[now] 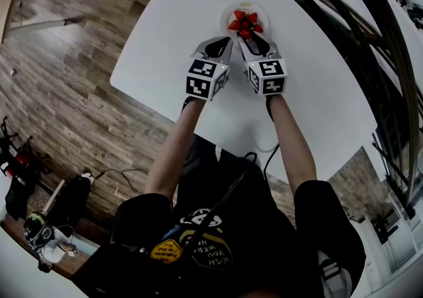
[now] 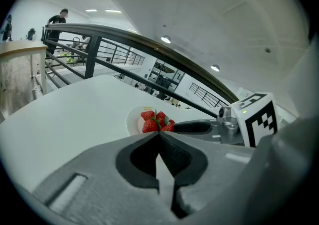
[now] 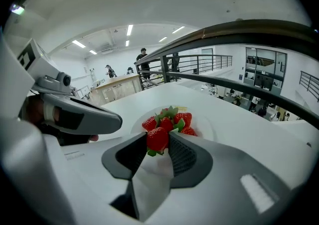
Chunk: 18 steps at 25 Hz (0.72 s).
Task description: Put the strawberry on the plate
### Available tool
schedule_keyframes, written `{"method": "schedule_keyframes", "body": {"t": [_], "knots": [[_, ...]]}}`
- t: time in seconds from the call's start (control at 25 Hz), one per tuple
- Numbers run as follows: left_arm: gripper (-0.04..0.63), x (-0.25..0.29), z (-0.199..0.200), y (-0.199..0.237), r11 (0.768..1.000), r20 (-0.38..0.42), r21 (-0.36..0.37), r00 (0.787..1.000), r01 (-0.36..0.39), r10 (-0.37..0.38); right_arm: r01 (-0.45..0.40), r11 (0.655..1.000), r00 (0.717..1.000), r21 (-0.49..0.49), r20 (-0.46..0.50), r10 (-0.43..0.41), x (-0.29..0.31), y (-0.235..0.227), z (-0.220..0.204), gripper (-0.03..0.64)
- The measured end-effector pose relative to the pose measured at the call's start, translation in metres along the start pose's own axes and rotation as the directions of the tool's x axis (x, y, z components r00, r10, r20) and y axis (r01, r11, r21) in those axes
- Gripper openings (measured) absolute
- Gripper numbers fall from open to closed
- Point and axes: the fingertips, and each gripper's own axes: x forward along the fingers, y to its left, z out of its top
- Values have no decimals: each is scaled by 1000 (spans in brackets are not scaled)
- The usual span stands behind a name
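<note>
While the right claw (image 3: 158, 142) is clamped on a strawberry (image 3: 157, 137), pinching it at the very tips of its jaws, the left claw (image 2: 159, 134) has its jaws together, the tips meeting. Held this way, the strawberry sits at the near edge of the plate (image 3: 208, 128), right against a small heap of other berries (image 3: 175, 118) lying on it; whether it touches the plate cannot be told. From the head view both claws reach forward side by side over the white surface (image 1: 168, 42), the left claw (image 1: 227, 41) just beside the right claw (image 1: 246, 37), both pointing at the plate (image 1: 227, 12). A dark railing (image 1: 344, 39) runs past the far side of the surface.
</note>
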Motion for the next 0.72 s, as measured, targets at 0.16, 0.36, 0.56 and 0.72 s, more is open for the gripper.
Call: {"method": "schedule_keyframes", "body": {"t": [0.16,0.36,0.56,0.72], "knots": [[0,-9,-7,0,999,0,-36,1000,-5,5,21,998,1000,-56,-21,-22,5,4,-6,140],[0,-20,-16,-3,999,-4,-35,1000,-6,6,47,994,998,-104,-25,-50,8,5,-8,141],[0,-28,-16,-6,999,4,-33,1000,-11,11,68,986,998,-153,-2,-69,6,4,-8,161],[0,-38,-10,-8,1000,29,-26,999,-15,16,78,991,995,-111,64,-71,-9,2,9,163]]}}
